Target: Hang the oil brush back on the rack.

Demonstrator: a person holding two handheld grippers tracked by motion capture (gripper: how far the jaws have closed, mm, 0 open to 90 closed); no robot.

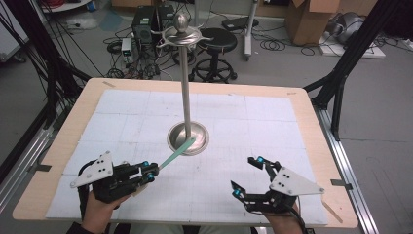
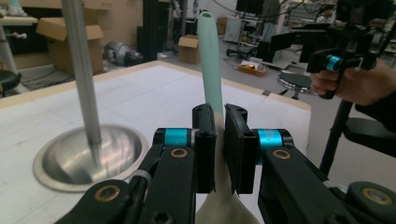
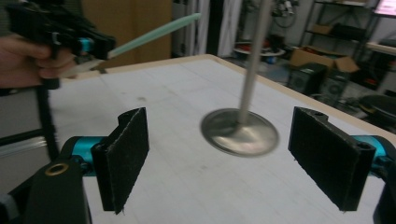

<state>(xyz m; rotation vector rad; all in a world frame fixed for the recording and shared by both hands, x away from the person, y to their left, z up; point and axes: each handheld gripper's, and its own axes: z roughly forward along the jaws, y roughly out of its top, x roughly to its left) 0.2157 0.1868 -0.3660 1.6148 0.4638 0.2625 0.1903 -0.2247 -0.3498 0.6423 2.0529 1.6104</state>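
The left hand-held gripper point(image 1: 150, 172) sits near the front left of the white gridded surface point(image 1: 243, 126), its jaws closed tight on a pale mint-green plastic utensil with a cream end point(image 2: 211, 70). The utensil's long handle slants up toward the tall silver metal stand with a round dished base point(image 1: 188, 138), its tip reaching over the base's near rim. The right hand-held gripper point(image 1: 248, 174) hovers to the front right of that stand, its 2 padded jaws spread wide with nothing between them. Beyond the stand, a black round stool point(image 1: 217, 41) stands on the floor.
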